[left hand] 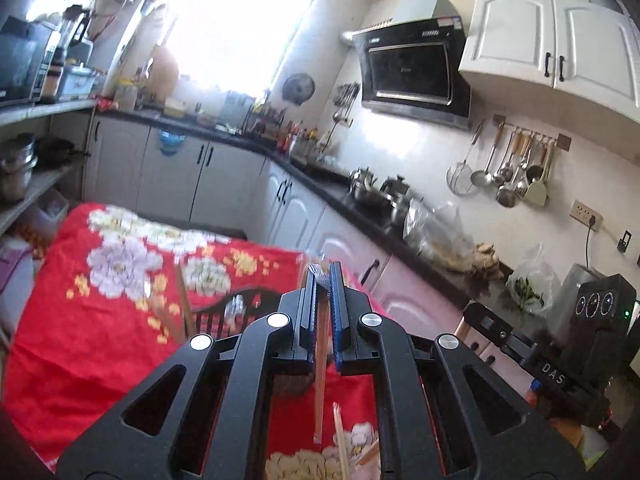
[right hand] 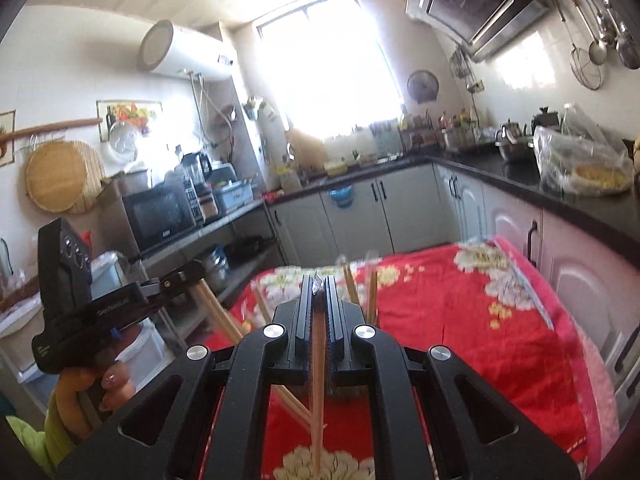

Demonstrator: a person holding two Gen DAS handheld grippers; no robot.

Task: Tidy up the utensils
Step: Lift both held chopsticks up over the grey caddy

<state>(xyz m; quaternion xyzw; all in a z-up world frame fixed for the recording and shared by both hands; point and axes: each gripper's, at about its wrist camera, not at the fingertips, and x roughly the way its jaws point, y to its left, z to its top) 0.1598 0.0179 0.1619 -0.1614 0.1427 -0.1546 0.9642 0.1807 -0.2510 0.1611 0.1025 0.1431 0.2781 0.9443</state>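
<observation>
In the left wrist view, the left gripper point(left hand: 322, 276) fills the lower middle of the frame with its jaws closed on a wrapped chopstick point(left hand: 320, 380): a crinkled tip of clear wrapper pokes out above the fingertips at frame centre, and the wooden shaft hangs down between the pads toward the bottom edge. Its long axis therefore runs almost along the jaws' own line, slanting slightly to lower left, not across them. Under it lies the desk with its red floral cloth point(left hand: 80, 320), and more loose chopsticks point(left hand: 342, 440) lie on the cloth at the bottom centre, directly below the held one. A dark slatted holder point(left hand: 240, 304) shows just left of the jaws. In the right wrist view, the right gripper point(right hand: 319, 284) likewise sits at lower centre, jaws clamped on a second chopstick point(right hand: 318, 400) whose wrapper end juts above the tips while the shaft drops to the bottom edge, again lengthwise with the jaws. A few other chopsticks point(right hand: 372, 292) stand blurred just right of and behind the fingertips, and others slant across the cloth point(right hand: 460, 320) at lower left. The left gripper point(right hand: 188, 276) appears at the left of this frame, held by a hand point(right hand: 108, 388), its tip level with the right one and close beside it. By my reading, each hand is equally near the desk, and any set-down will turn on swinging these dangling shafts from hanging lengthwise to whatever direction the holder or pile demands.
</observation>
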